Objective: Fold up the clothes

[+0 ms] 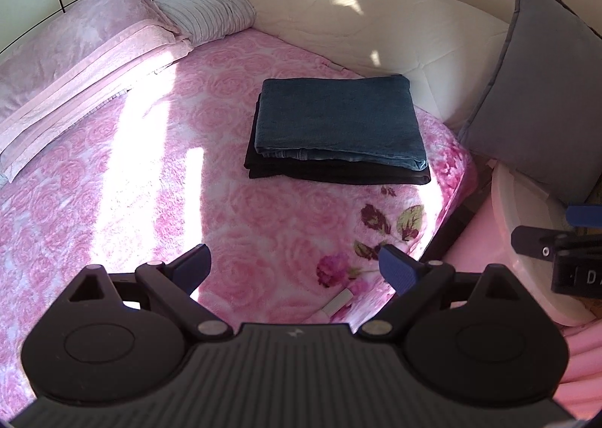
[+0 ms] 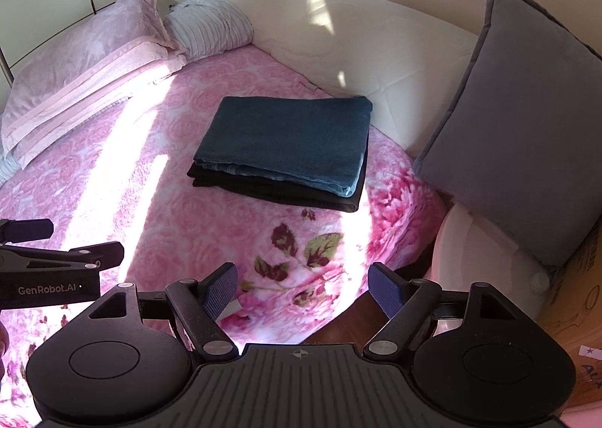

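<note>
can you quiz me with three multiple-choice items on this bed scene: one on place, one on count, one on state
1. Where do the jeans lie?
A. on a black garment
B. on the grey cushion
C. on the floor

2. How many folded garments are stacked?
A. one
B. two
C. four

3. How are both tongs?
A. shut on cloth
B. shut, empty
C. open, empty

Answers:
1 A: a black garment shows under them.
2 B: only jeans and one black piece on the blanket.
3 C: left tongs and right tongs gape with nothing between.
</note>
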### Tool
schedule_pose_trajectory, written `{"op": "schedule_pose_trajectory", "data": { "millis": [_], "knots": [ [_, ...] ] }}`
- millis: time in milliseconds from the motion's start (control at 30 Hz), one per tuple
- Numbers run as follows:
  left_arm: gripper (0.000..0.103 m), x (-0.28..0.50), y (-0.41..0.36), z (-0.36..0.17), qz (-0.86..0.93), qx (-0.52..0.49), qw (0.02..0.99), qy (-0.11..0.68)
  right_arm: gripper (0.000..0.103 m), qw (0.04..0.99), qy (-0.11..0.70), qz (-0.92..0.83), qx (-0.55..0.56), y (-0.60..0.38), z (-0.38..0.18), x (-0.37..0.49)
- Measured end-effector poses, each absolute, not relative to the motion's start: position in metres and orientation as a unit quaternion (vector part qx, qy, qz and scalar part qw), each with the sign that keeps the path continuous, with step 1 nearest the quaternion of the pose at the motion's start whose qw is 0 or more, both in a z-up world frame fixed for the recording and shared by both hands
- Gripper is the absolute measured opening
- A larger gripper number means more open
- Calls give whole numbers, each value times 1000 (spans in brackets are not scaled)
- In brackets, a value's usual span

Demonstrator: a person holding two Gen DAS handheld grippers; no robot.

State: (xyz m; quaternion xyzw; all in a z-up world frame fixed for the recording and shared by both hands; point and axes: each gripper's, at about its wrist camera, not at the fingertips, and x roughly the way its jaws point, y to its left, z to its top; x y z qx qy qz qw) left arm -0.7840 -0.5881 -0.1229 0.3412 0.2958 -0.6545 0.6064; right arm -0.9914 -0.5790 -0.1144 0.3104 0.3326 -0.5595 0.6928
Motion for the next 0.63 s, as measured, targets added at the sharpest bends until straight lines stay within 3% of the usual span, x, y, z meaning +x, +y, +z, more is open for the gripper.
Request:
{"op": "schedule_pose_trajectory", "data": {
  "millis": [633],
  "knots": [
    [95,-792,-592,-121,-658,336,612,281,79,695,329,-560,307,-584,-112,-995]
  ]
}}
